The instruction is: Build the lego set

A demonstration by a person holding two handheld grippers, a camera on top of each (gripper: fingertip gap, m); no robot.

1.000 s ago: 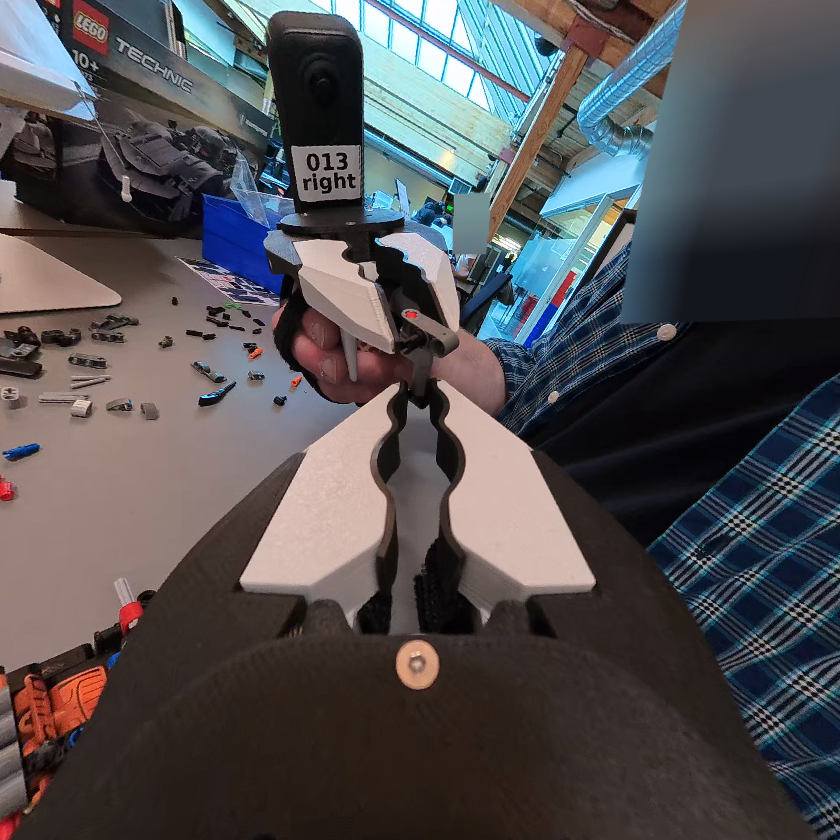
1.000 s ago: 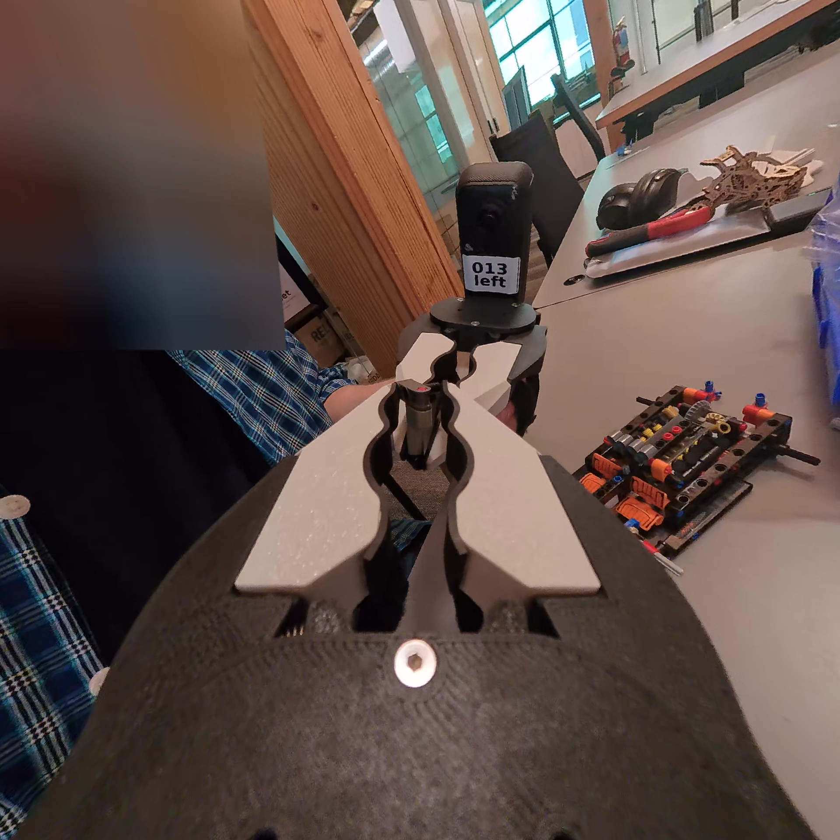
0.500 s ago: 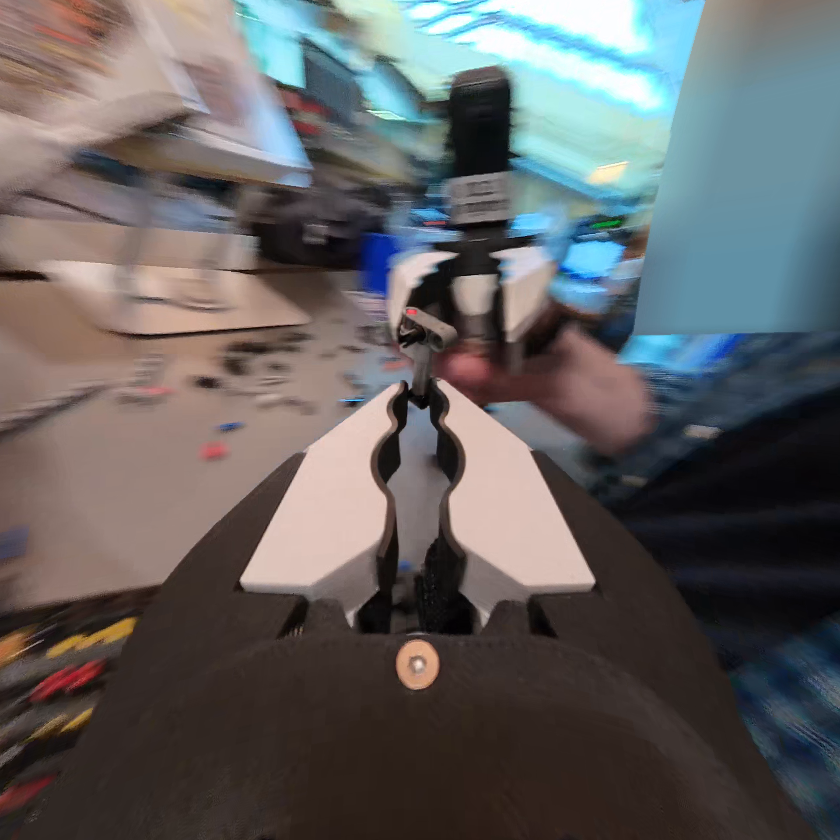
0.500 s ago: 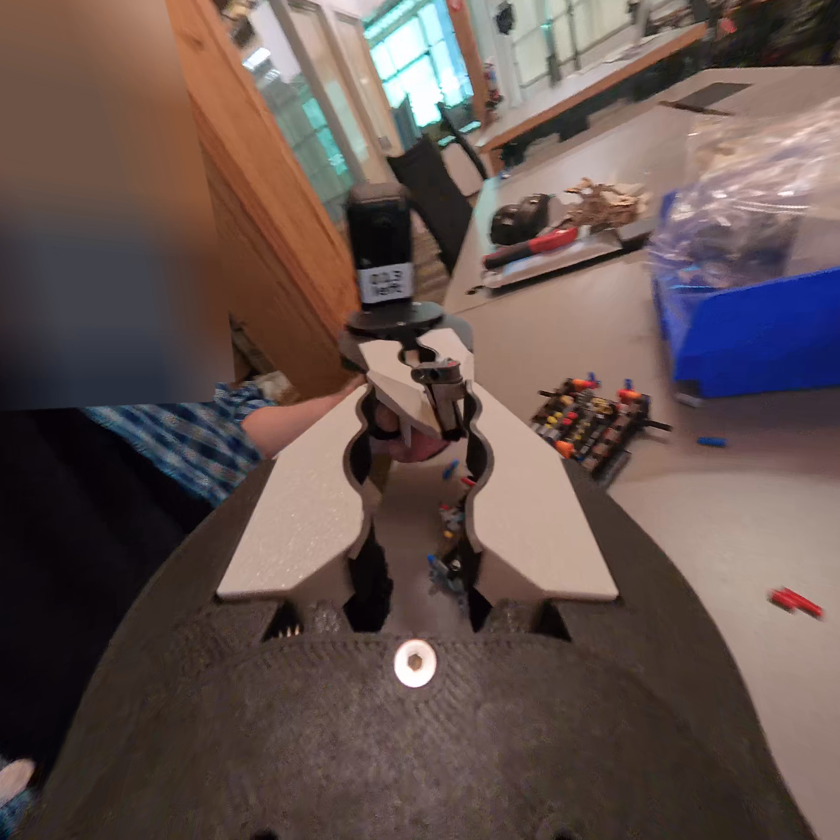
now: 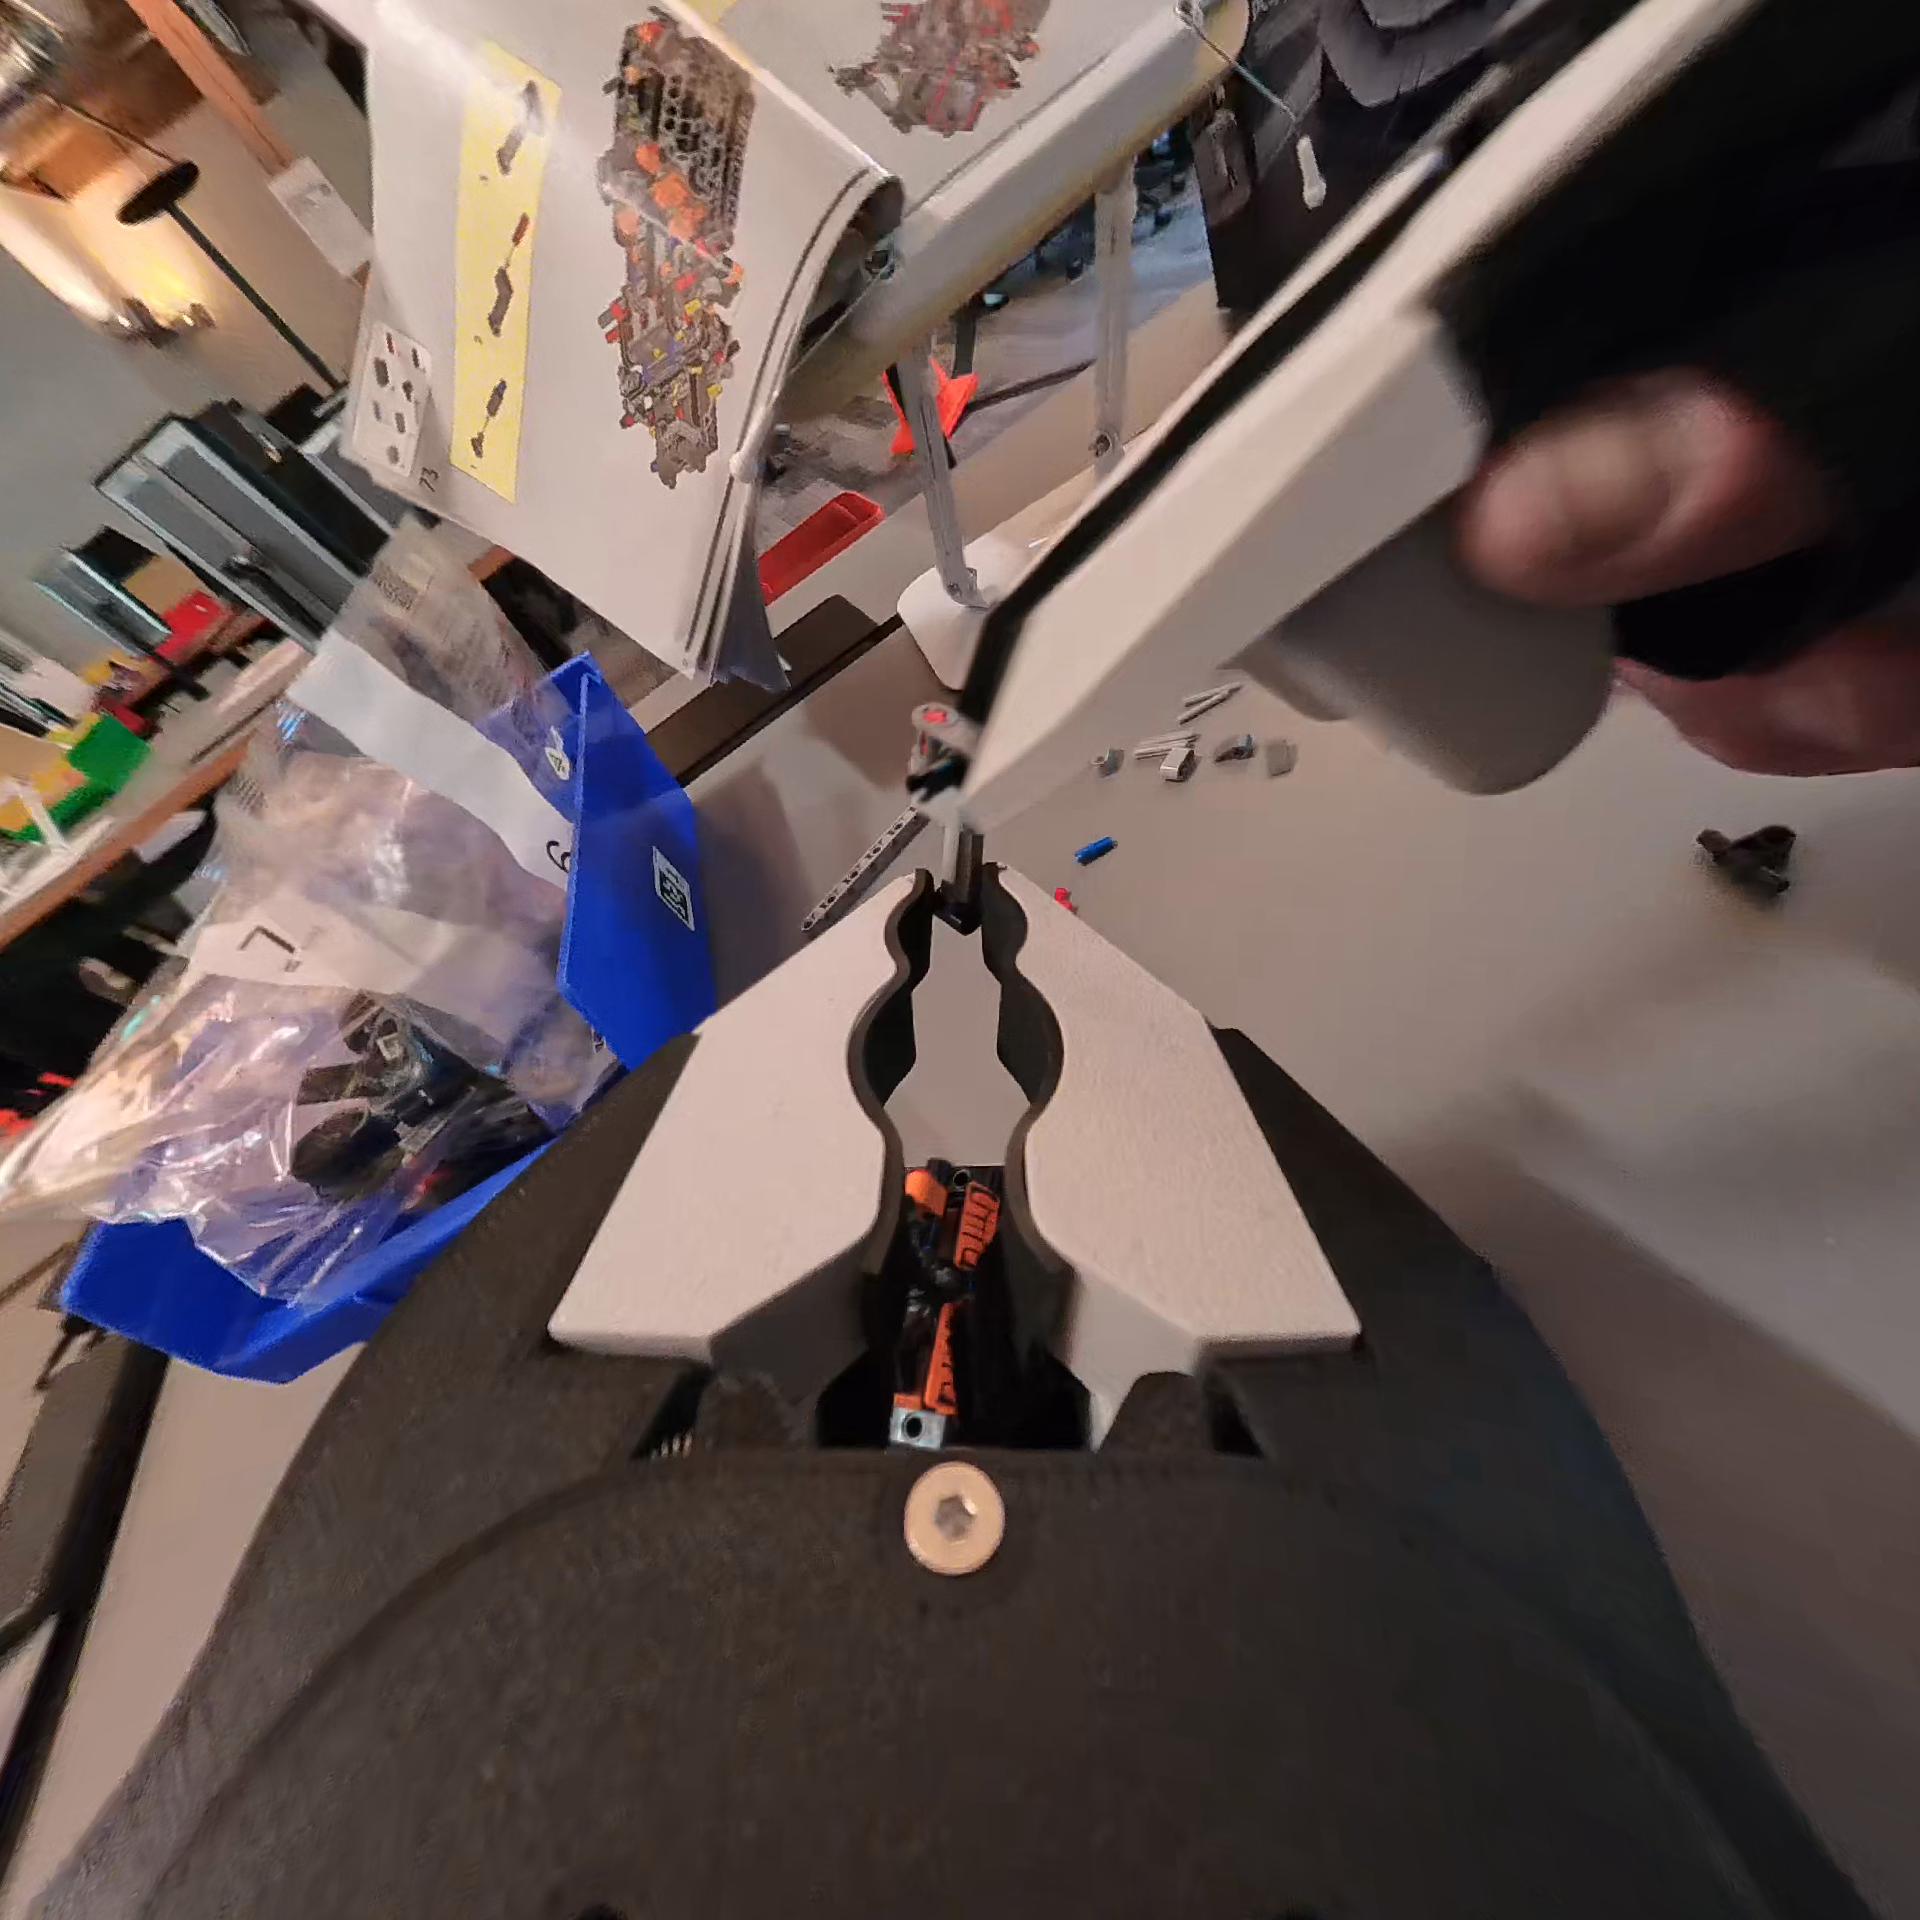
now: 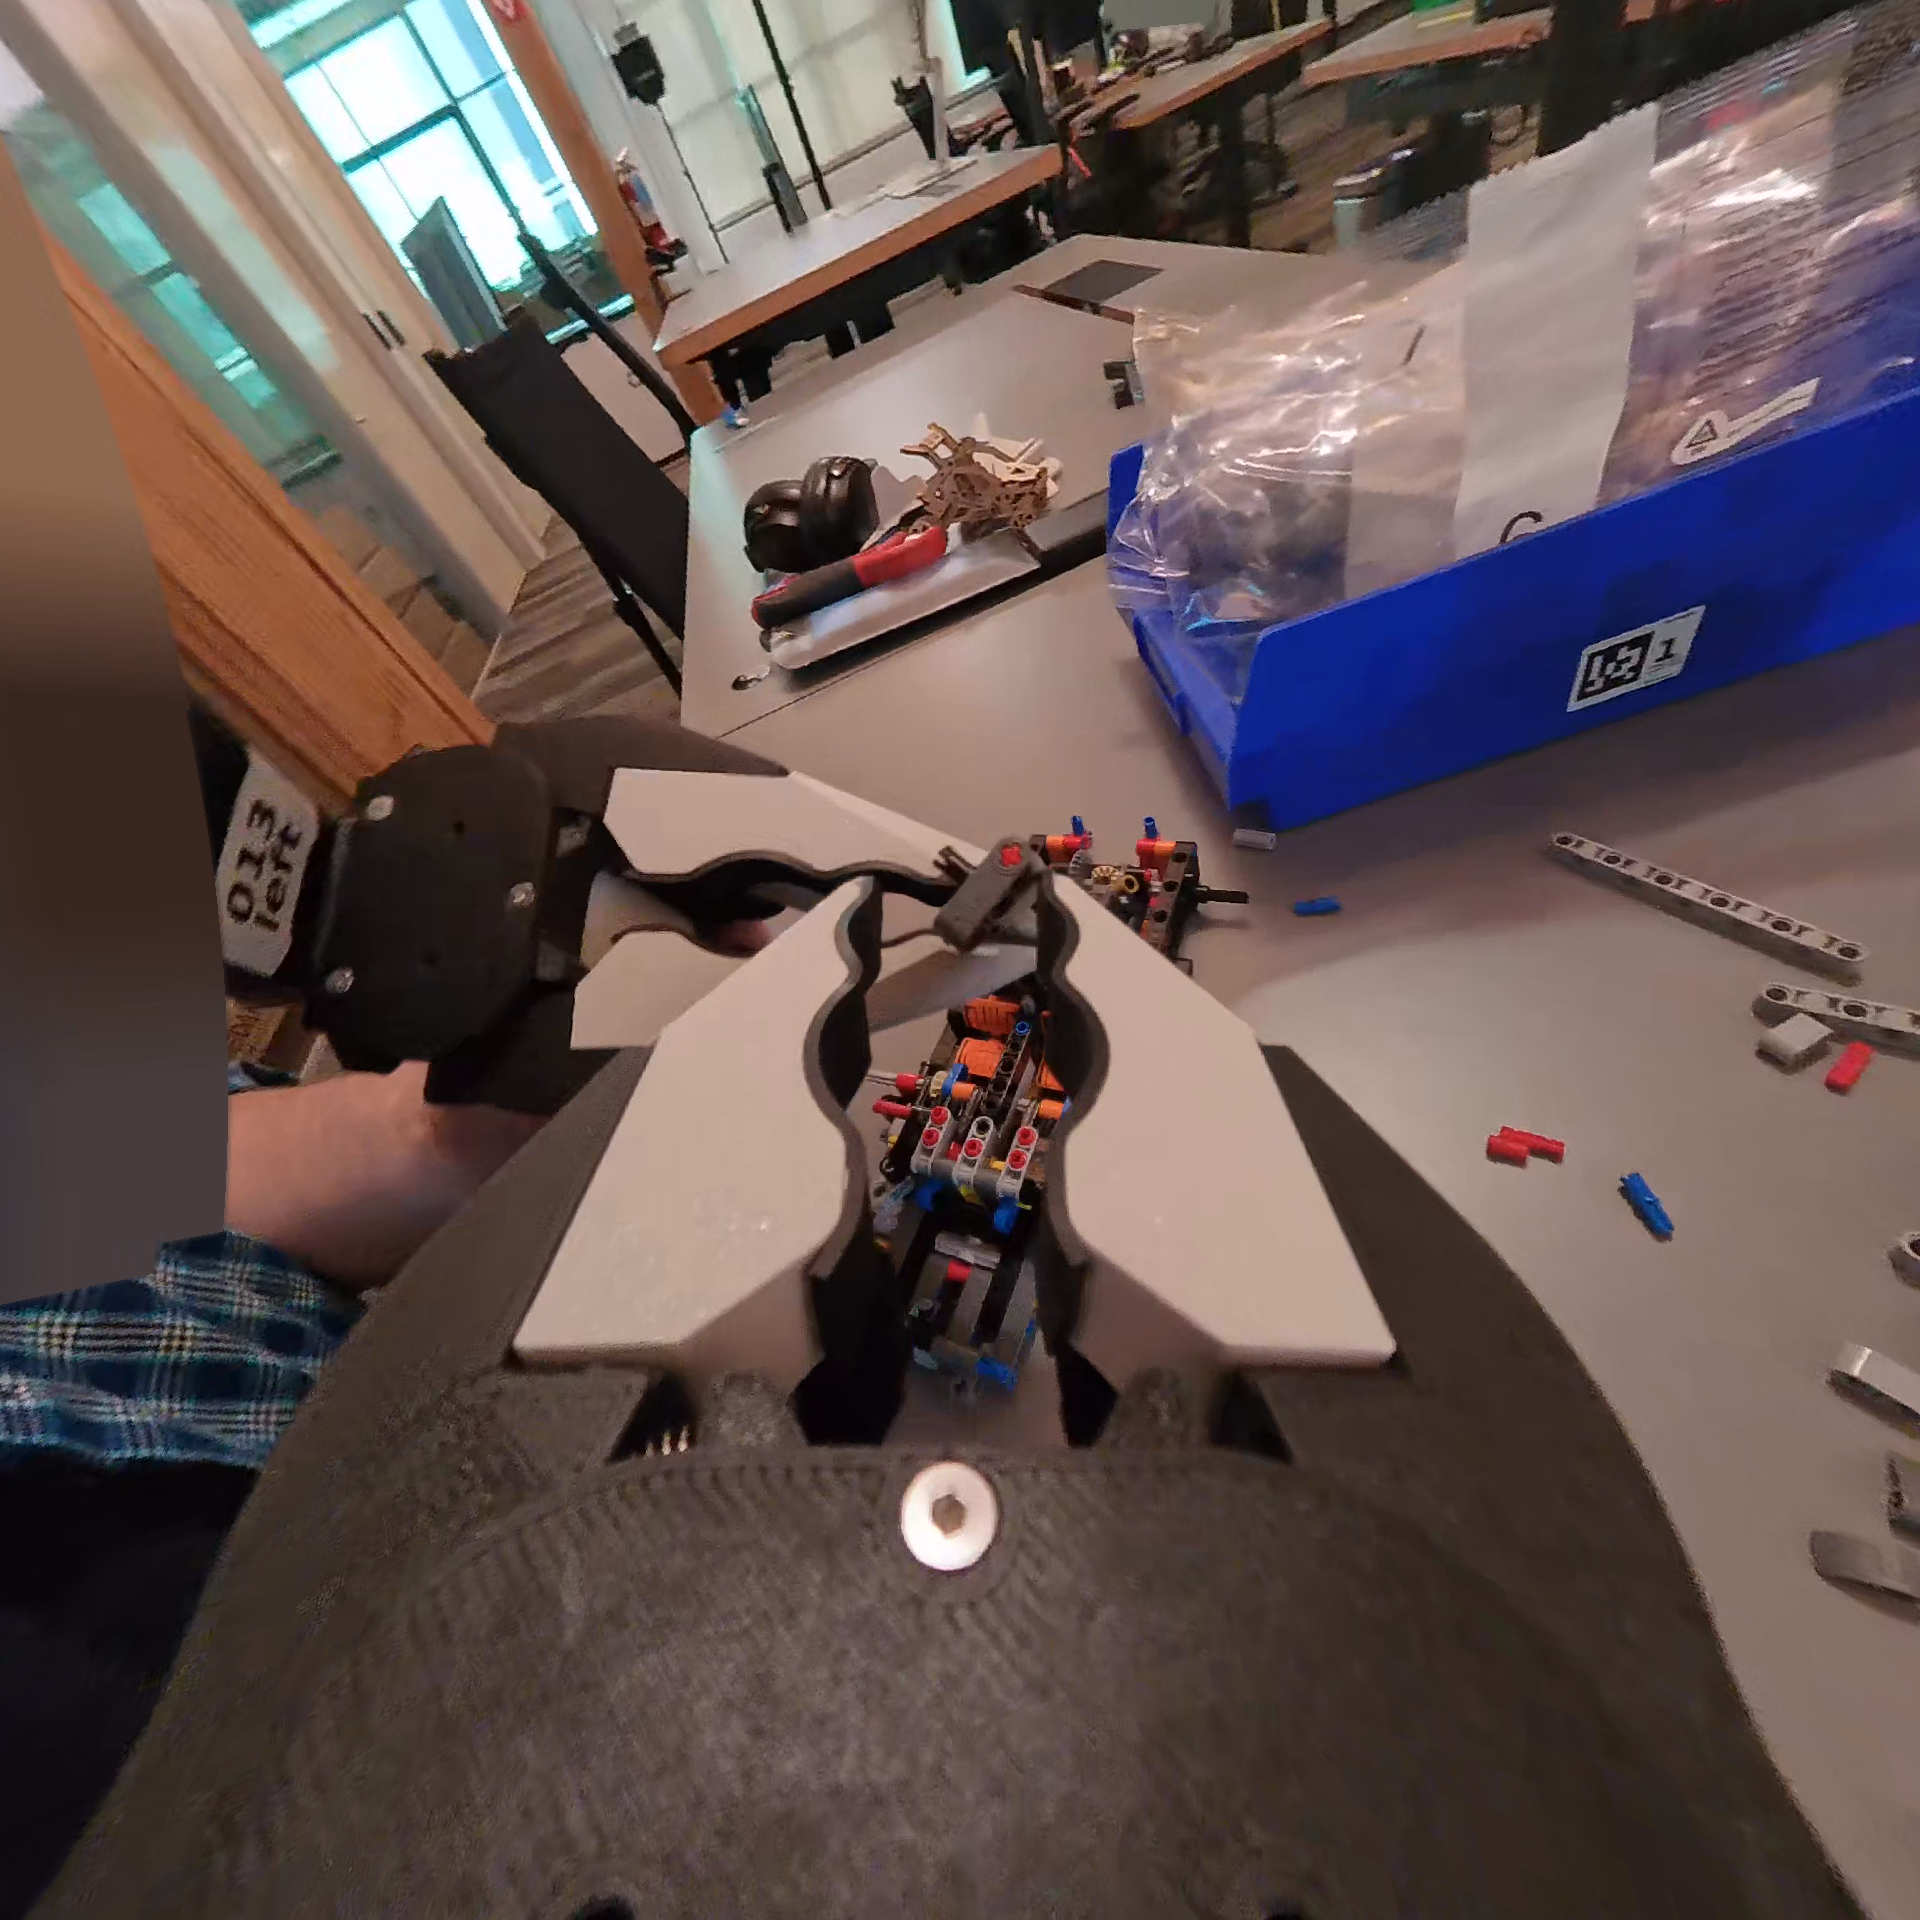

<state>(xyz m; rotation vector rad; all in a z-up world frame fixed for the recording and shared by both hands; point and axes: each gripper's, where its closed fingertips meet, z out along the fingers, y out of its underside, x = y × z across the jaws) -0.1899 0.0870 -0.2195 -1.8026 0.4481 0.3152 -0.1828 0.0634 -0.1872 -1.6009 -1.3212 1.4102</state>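
Grey table (image 6: 1403,1039) in an open workshop: more long tables behind, a wood column at left, tall windows. On the table a blue bin (image 6: 1538,665) stuffed with clear plastic bags (image 6: 1278,468); beyond it a tray with black ear defenders (image 6: 810,509), a red-handled tool and a laser-cut wooden model (image 6: 977,483). Loose Lego parts lie scattered to the right: a long grey beam (image 6: 1704,904), red pins (image 6: 1522,1146), a blue pin (image 6: 1647,1205). In the left wrist view an open instruction booklet (image 5: 644,281) rests on a white stand above the table.

The partly built Lego chassis (image 6: 987,1132), black with orange, red and yellow parts, lies flat on the table directly under both tools.

Left gripper (image 5: 956,894) comes in from the left, lying sideways, person's bare forearm and plaid sleeve (image 6: 156,1340) behind it. Fingers nearly together, pinching the lower stem of a small grey connector piece (image 6: 987,899) with a red pin in its end. Right gripper (image 6: 961,914) points forward and down over the chassis, tips meeting the same piece. Its fingers sit narrow; whether they actually clamp the piece I cannot tell, since the tips overlap it in both views.
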